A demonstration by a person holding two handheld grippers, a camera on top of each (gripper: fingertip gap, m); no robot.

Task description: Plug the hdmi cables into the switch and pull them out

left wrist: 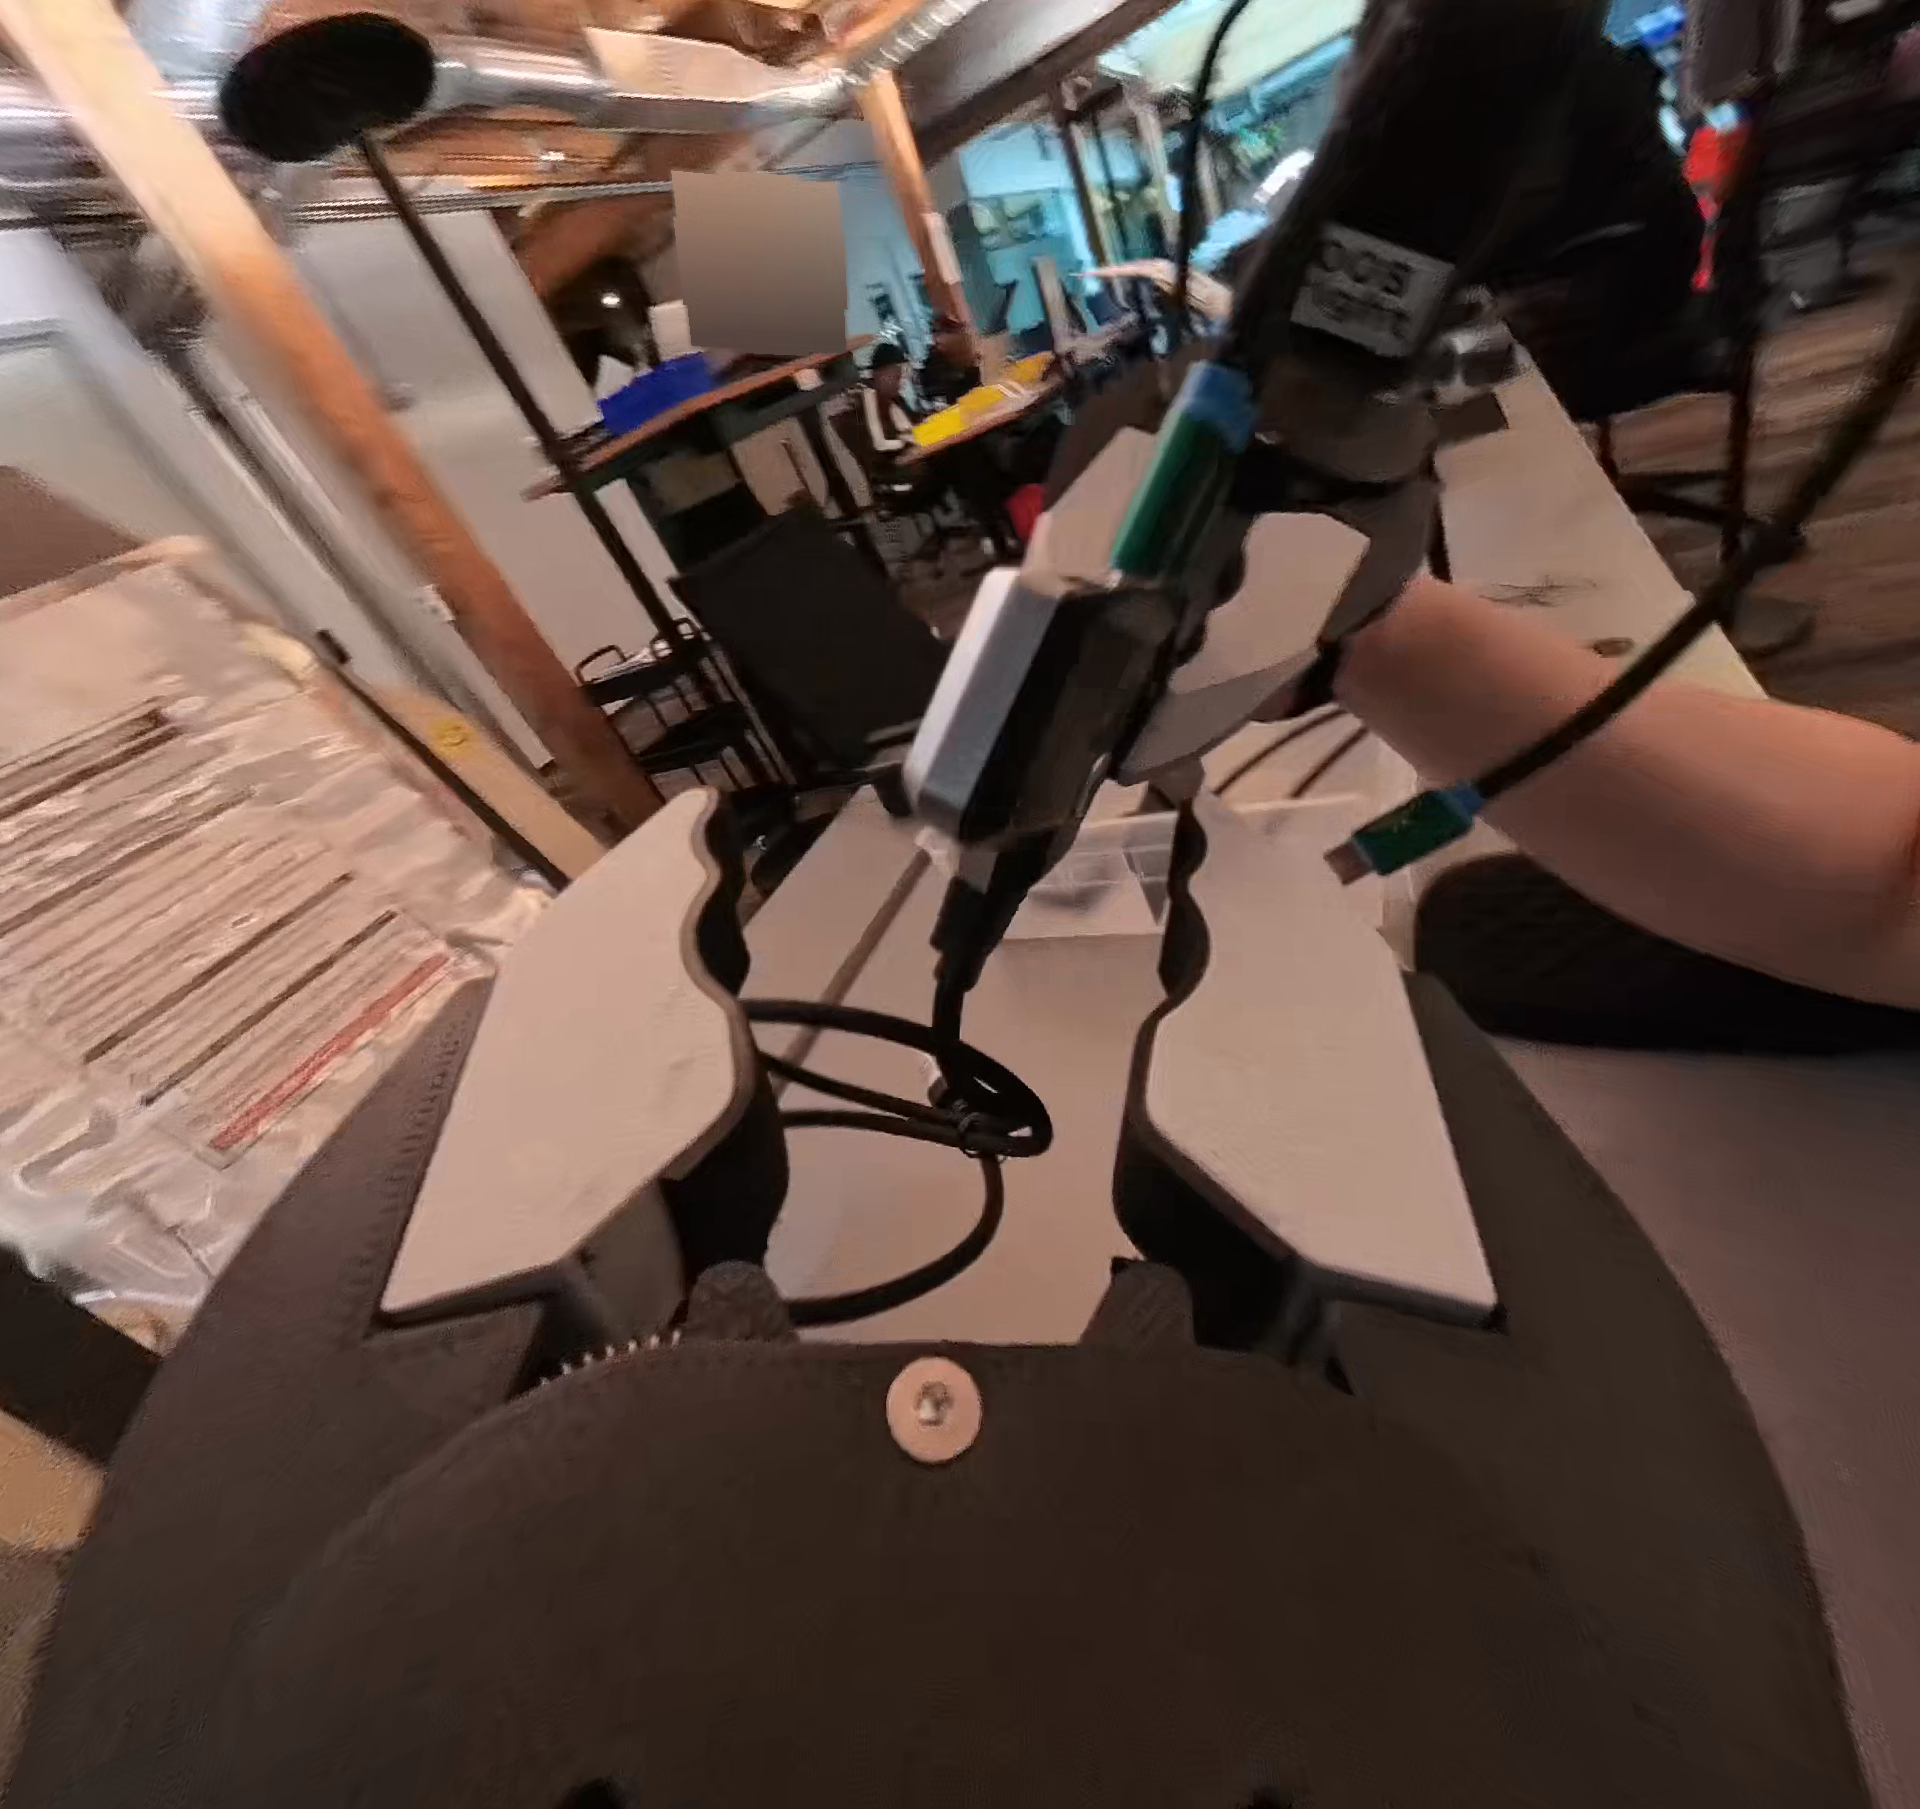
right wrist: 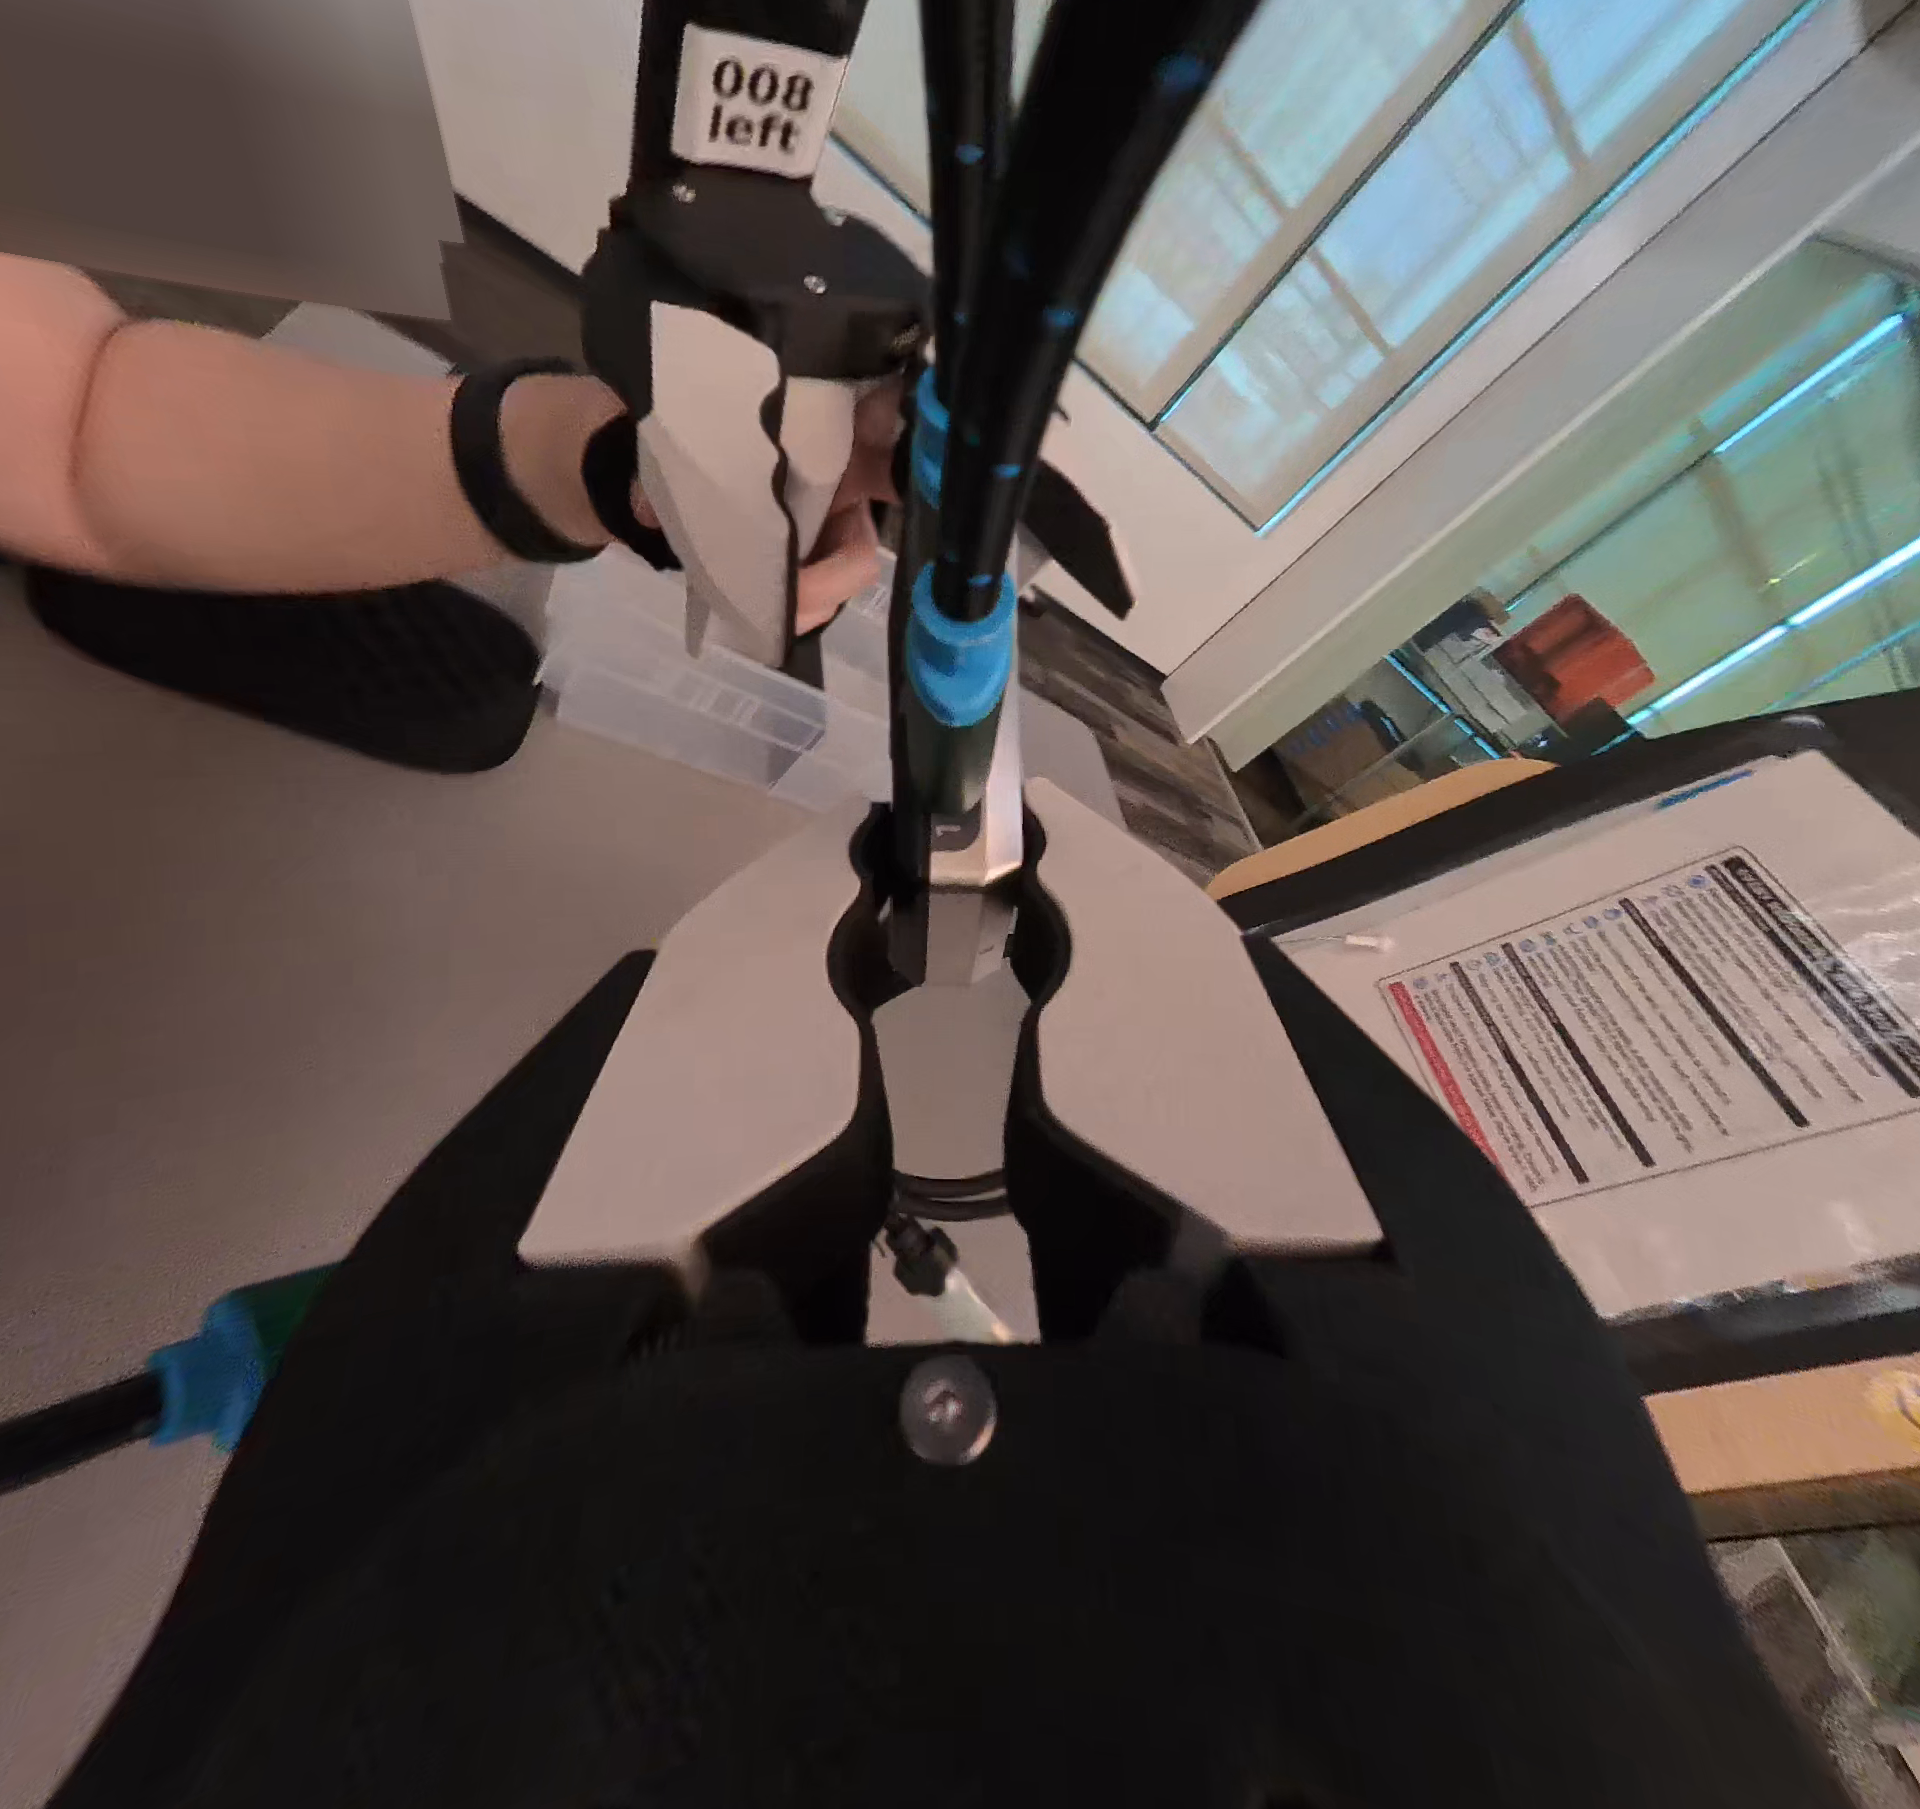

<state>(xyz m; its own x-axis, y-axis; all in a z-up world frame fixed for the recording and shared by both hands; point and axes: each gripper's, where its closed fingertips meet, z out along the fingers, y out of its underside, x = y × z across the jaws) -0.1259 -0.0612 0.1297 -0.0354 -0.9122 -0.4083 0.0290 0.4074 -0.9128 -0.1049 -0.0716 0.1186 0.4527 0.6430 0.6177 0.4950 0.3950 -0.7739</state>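
The silver and black switch (right wrist: 961, 928) is clamped between my right gripper's (right wrist: 951, 918) fingers and held above the grey table (right wrist: 260, 1032). A green HDMI plug with a blue collar (right wrist: 951, 679) sits in its top. A second such plug (right wrist: 213, 1375) hangs free at lower left. In the left wrist view the switch (left wrist: 997, 710) is just beyond my open, empty left gripper (left wrist: 945, 814). The right gripper (left wrist: 1174, 637) holds it, with the plugged cable (left wrist: 1174, 481) above and the free plug (left wrist: 1413, 834) to the right. A black lead (left wrist: 966, 938) drops from the switch to a coil.
A clear plastic organiser box (right wrist: 707, 689) lies on the table behind the switch. A black pad (right wrist: 312, 668) lies under the person's forearm (left wrist: 1662, 772). A white box with a printed sheet (right wrist: 1610, 1011) stands beside the table. People sit at far tables (left wrist: 894, 409).
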